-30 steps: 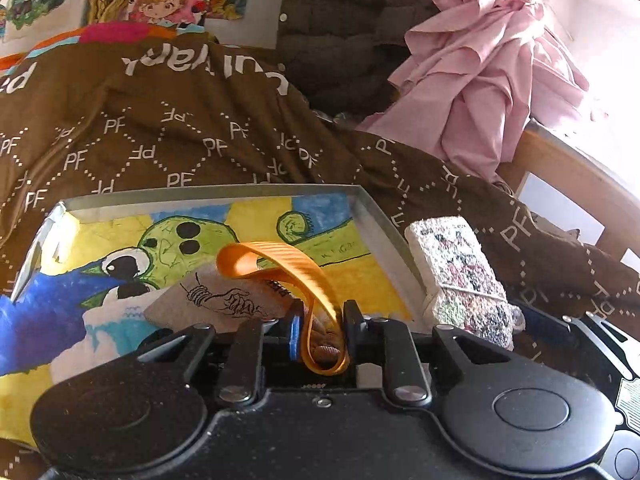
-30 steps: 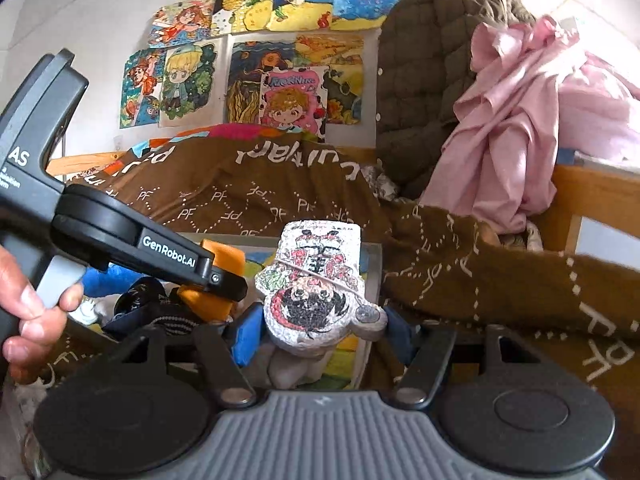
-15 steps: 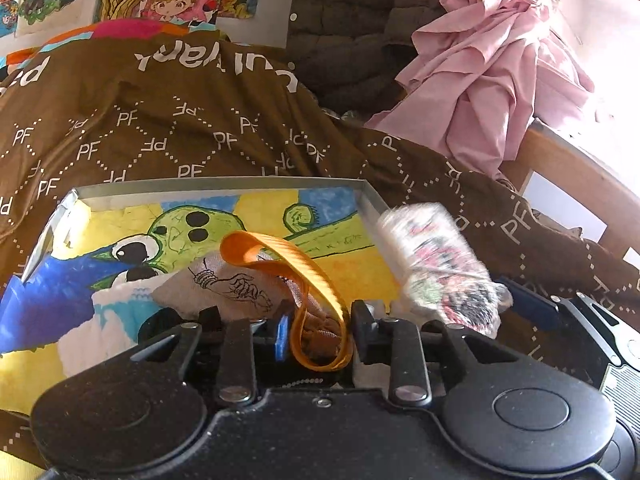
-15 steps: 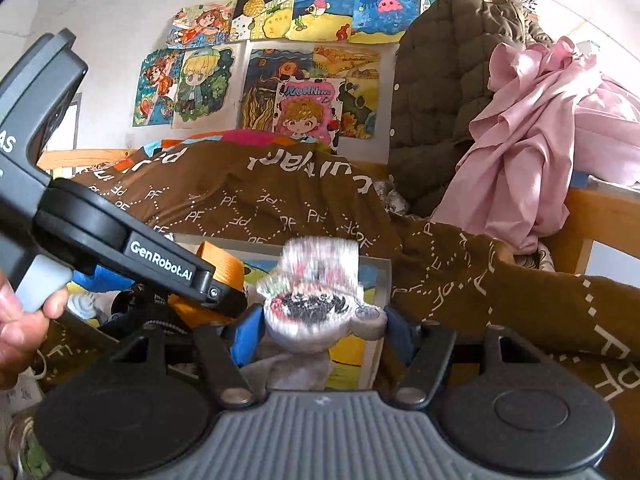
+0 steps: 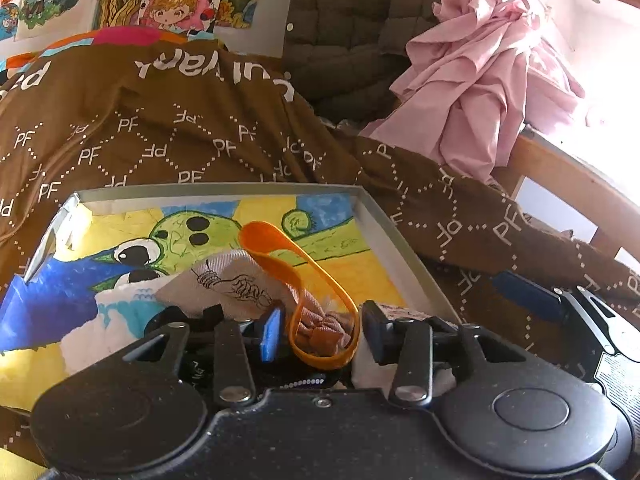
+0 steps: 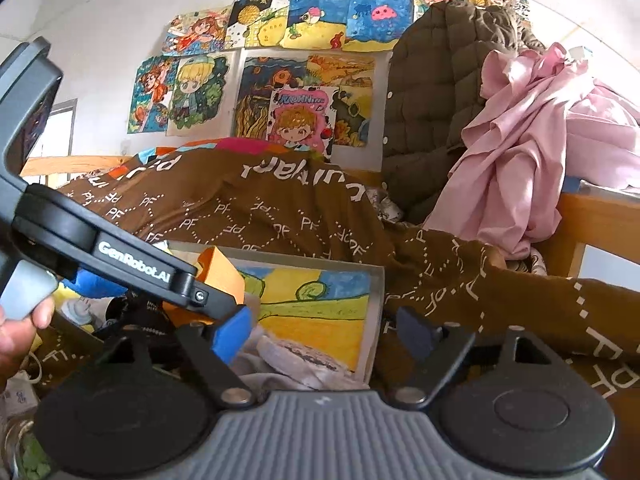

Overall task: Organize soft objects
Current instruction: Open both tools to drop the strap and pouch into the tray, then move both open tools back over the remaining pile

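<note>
You have a grey-rimmed tray (image 5: 404,240) lined with a yellow, blue and green cartoon drawing. On it lie an orange strap loop (image 5: 316,280) and a beige cloth (image 5: 228,276) with black line art. The blanket (image 5: 180,120) is brown with white dotted diamonds and "PF" lettering.

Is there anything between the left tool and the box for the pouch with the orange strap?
Nothing visible. The left tool holds the pouch by its orange strap, already over the open box; only the painted floor lies beneath.
</note>
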The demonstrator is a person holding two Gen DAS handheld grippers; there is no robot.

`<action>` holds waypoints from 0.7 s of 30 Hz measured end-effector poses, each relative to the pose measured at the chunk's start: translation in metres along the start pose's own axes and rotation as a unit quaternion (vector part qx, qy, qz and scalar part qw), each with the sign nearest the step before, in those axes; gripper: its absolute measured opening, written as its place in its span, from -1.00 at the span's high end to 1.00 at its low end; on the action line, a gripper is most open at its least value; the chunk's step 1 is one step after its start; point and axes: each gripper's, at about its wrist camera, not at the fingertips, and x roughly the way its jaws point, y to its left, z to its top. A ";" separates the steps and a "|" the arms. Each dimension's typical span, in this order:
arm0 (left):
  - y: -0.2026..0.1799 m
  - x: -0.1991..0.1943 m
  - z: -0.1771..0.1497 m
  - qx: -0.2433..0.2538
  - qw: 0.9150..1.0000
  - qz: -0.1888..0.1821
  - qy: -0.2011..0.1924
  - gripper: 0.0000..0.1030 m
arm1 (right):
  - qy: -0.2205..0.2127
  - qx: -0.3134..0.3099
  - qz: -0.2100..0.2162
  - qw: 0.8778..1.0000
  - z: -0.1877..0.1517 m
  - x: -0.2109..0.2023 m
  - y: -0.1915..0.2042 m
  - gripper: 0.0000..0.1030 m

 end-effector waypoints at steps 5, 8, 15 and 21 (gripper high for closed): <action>0.003 -0.010 -0.001 -0.005 1.000 -0.010 -0.015 -0.19 | -0.006 0.016 -0.012 1.000 0.001 -0.004 -0.002 -0.75; 0.005 -0.019 -0.002 -0.009 1.000 -0.012 -0.021 -0.35 | -0.006 0.029 -0.016 0.999 0.005 -0.011 -0.002 -0.82; 0.011 -0.063 -0.002 -0.007 0.999 -0.016 -0.047 -0.63 | -0.010 0.058 -0.023 0.998 0.032 -0.045 0.000 -0.97; 0.013 -0.117 0.000 -0.011 0.998 -0.002 -0.069 -0.96 | -0.003 0.068 -0.026 0.997 0.059 -0.078 0.017 -0.99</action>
